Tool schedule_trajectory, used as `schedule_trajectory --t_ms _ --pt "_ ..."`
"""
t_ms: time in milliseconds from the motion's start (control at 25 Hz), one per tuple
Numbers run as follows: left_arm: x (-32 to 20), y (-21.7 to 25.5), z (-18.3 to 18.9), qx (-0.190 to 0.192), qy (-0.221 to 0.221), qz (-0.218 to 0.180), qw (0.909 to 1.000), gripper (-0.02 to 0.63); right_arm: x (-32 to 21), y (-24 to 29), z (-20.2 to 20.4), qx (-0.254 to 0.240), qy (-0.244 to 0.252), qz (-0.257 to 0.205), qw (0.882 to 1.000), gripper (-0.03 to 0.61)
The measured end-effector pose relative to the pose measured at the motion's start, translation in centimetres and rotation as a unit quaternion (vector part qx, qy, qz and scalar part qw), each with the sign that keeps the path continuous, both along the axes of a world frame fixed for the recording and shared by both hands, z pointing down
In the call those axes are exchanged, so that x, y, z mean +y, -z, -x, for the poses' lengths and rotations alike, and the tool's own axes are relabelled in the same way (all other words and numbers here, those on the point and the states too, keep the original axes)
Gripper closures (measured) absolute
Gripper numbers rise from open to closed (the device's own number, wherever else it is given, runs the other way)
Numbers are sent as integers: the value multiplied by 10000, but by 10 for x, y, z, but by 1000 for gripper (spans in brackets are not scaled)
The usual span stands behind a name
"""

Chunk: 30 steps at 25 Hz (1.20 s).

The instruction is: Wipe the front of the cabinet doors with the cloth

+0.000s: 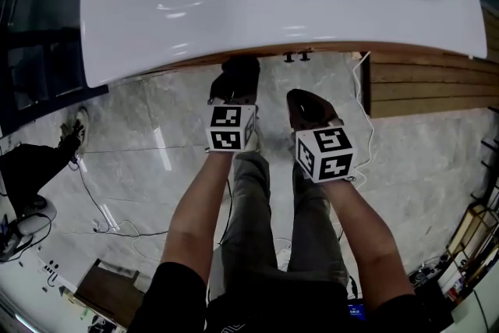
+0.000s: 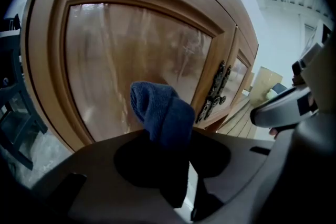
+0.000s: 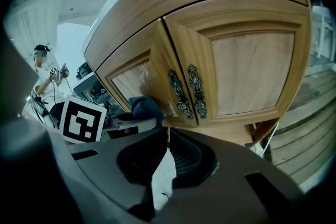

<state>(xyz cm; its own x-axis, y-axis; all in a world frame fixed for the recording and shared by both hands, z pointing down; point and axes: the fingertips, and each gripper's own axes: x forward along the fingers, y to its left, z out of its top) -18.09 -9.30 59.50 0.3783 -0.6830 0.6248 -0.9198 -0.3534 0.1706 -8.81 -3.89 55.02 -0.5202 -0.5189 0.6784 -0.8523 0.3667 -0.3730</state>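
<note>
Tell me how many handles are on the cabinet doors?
2. One handle is on the left door, the other handle on the right door, side by side. None seems hidden.

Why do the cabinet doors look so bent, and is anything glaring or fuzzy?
Right gripper view: the wide-angle lens bows the cabinet doors and blackens the corners. Left gripper view: same bending; pale reflections streak the door panel, and the close cloth looks slightly soft. Head view: bright glints on the white sink.

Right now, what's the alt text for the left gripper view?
The left gripper is shut on a blue cloth, held in front of a wooden door panel. Dark ornate handles sit at the door's right edge.
</note>
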Motion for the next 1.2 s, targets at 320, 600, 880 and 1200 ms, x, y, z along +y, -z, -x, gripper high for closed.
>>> schedule_trajectory --t_ms 320,600,880,1200 --pt "-1 3 -45 141 -223 -37 9996 483 5 -1 -33 40 -265 6 9996 537" --pt "3 4 -63 137 -312 18 9994 483 12 0 -47 -28 -411 45 9991 537" --pt "15 10 -49 18 -154 54 9999 483 13 9 -52 -44 -412 -12 9991 537" --pt "37 39 -43 67 70 112 9999 483 20 36 -55 -100 -269 -78 9996 537"
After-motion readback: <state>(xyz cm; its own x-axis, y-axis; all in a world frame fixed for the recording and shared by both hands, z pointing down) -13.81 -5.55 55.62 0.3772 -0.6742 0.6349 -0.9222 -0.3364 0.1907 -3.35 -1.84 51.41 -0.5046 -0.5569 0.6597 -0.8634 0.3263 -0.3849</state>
